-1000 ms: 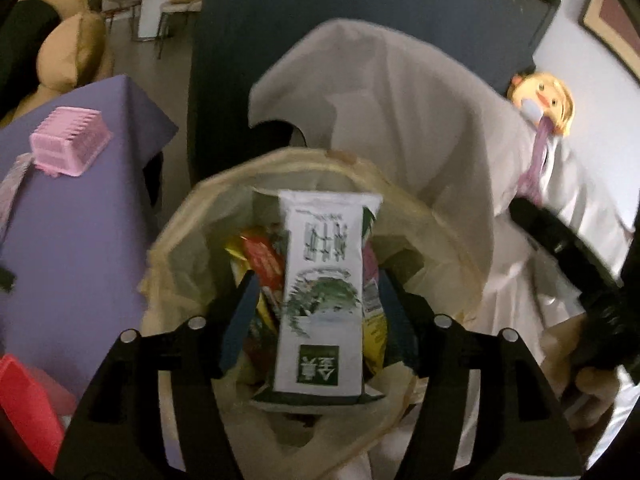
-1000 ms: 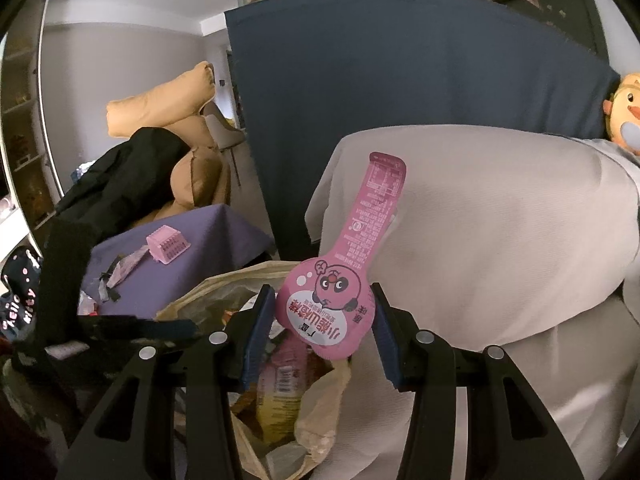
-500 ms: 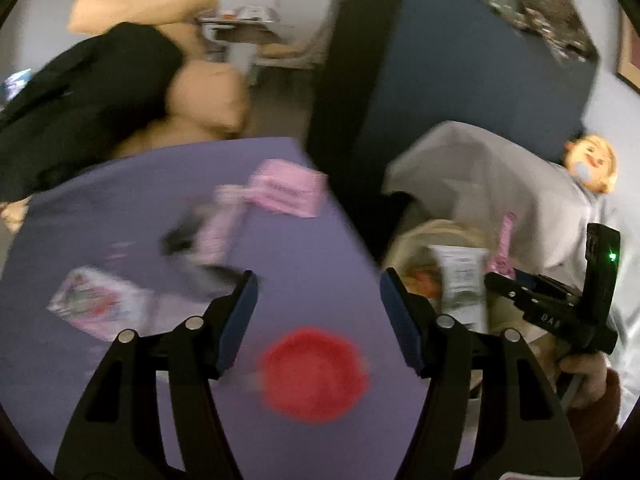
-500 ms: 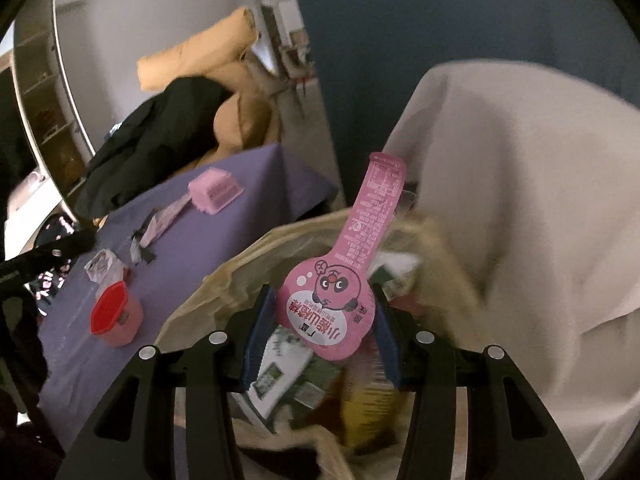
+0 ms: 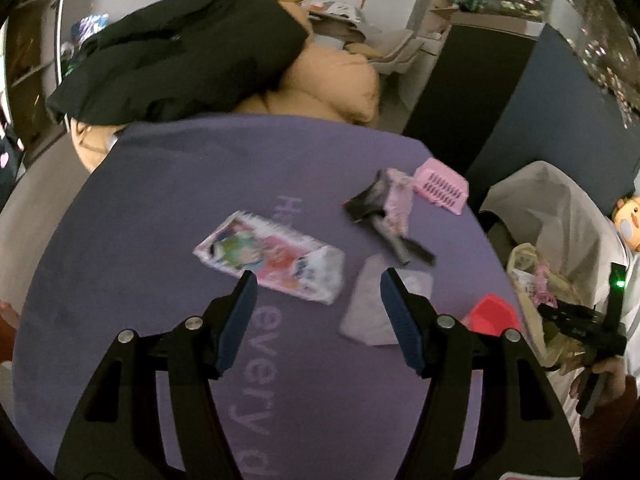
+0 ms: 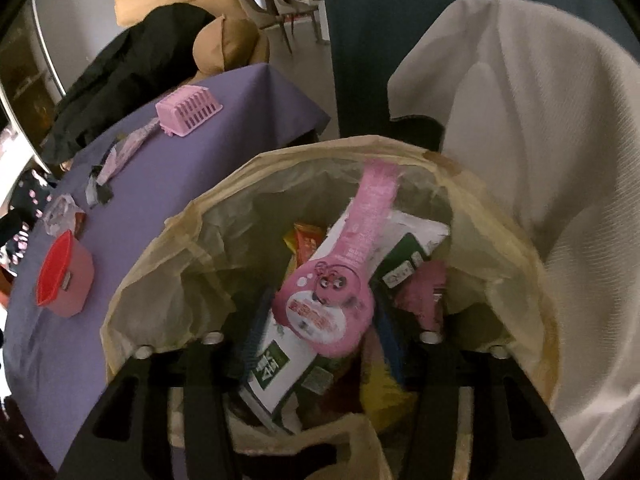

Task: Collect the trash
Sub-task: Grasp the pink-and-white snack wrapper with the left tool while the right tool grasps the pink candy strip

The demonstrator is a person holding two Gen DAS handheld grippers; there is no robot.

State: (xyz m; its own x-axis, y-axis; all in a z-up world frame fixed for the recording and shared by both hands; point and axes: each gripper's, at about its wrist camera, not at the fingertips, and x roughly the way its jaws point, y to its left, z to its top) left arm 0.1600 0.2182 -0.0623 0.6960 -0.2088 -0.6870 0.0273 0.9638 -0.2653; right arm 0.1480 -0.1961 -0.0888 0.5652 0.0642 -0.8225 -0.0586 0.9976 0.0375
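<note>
Two grippers at work: one over the purple-clothed table, one down in the single yellowish plastic trash bag.

Largest to smallest on the table: one colourful printed snack wrapper mid-table, one pink slotted plastic basket at the far right corner, one pink cup with a red rim by the right edge. The left gripper hovers above the wrapper, jaws parted about midway, nothing between them. The right gripper has just been opening its jaws wide; the pink paddle-shaped cartoon wrapper sits loose between them, inside the bag on other wrappers.
</note>
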